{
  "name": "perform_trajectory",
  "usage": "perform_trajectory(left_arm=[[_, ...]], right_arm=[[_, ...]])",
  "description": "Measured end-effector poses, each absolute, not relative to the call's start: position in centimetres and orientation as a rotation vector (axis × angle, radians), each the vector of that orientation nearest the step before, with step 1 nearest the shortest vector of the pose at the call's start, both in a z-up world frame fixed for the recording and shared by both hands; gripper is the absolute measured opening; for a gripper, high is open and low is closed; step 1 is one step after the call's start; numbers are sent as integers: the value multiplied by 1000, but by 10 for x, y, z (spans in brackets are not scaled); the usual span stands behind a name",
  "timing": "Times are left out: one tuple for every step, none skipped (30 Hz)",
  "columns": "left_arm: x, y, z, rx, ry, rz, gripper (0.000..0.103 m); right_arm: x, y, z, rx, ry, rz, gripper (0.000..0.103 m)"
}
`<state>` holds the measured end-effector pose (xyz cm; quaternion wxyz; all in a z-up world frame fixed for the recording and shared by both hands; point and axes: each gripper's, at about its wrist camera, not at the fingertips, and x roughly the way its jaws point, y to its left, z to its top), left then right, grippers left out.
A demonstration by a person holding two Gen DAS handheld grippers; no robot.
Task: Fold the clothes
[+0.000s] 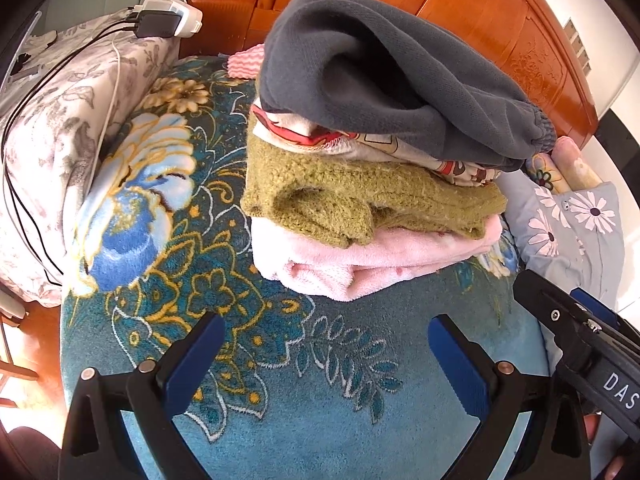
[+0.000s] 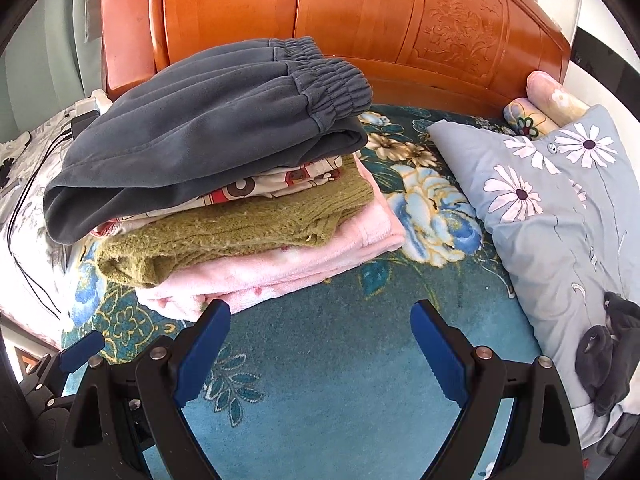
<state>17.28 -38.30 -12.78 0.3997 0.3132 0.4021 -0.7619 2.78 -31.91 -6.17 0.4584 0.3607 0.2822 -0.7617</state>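
Grey trousers (image 2: 208, 128) are lying folded on top of a pile, over a patterned cloth (image 2: 280, 184), a green sweater (image 2: 224, 236) and a pink blanket (image 2: 304, 256). Everything is sitting on the bed (image 2: 340, 360) near the wooden headboard (image 2: 360, 20). Both the left gripper (image 1: 326, 344) and the right gripper (image 2: 320, 328) are hovering with fingers apart, holding nothing, just short of the pile. Beside it a flowered quilt (image 2: 560, 200) is lying.
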Motion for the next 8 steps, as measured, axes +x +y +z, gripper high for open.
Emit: perform_trajectory(left_arm=[[173,-383,-128,793,1020,-1927,103],[173,-384,-129,793,1023,-1926,103],[173,-384,-129,793,1025,-1925,103],[174,-384,-129,791,1026,-1925,103],[174,-384,-129,790,1026,-1926,103],[174,-384,-129,787,1024,-1927,103],[174,-384,-129,785,1023,-1930,103],[174,-383,-128,784,1021,-1932,103]], right_arm=[[27,-319,-62,890,694,-1878,92],[27,-319,-62,891,694,-1878,92],[28,-320,-62,892,697,-1878,92],[28,-320,-62,893,700,-1877,92],[28,-320,-63,892,702,-1876,92],[29,-320,-63,891,704,-1876,92],[29,-321,-63,891,704,-1874,92],[29,-321,-63,892,705,-1874,92]])
